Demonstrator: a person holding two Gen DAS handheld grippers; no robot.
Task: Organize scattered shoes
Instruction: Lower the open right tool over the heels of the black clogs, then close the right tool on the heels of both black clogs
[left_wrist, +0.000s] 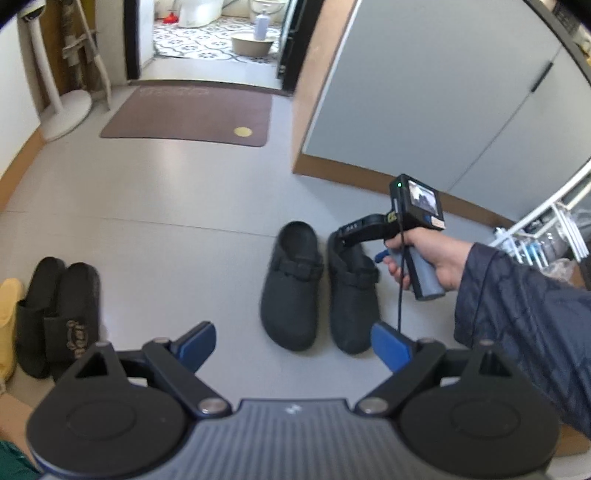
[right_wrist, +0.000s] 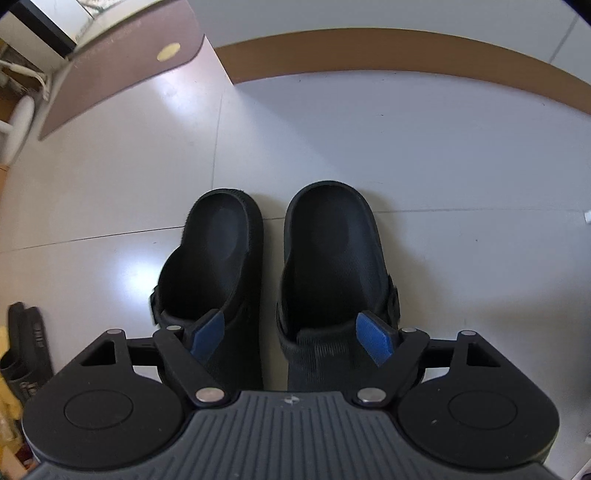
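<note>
Two dark clogs stand side by side on the pale floor, the left clog (left_wrist: 291, 288) (right_wrist: 218, 251) and the right clog (left_wrist: 354, 295) (right_wrist: 332, 243), heels away from me. My right gripper (right_wrist: 291, 334) (left_wrist: 351, 236), held in a hand (left_wrist: 424, 254), points steeply down over their heel ends. It is open, one blue pad (right_wrist: 208, 332) over the left clog's opening and the other over the right one's. Whether the pads touch the clogs I cannot tell. My left gripper (left_wrist: 295, 345) hangs open and empty in front of the toes.
A pair of black slippers (left_wrist: 55, 317) (right_wrist: 26, 343) and a yellow slipper (left_wrist: 7, 321) lie at the left. Beyond are a brown door mat (left_wrist: 188, 114), a white fan stand (left_wrist: 62, 110), a grey cabinet (left_wrist: 443, 92) and a white rack (left_wrist: 546, 229).
</note>
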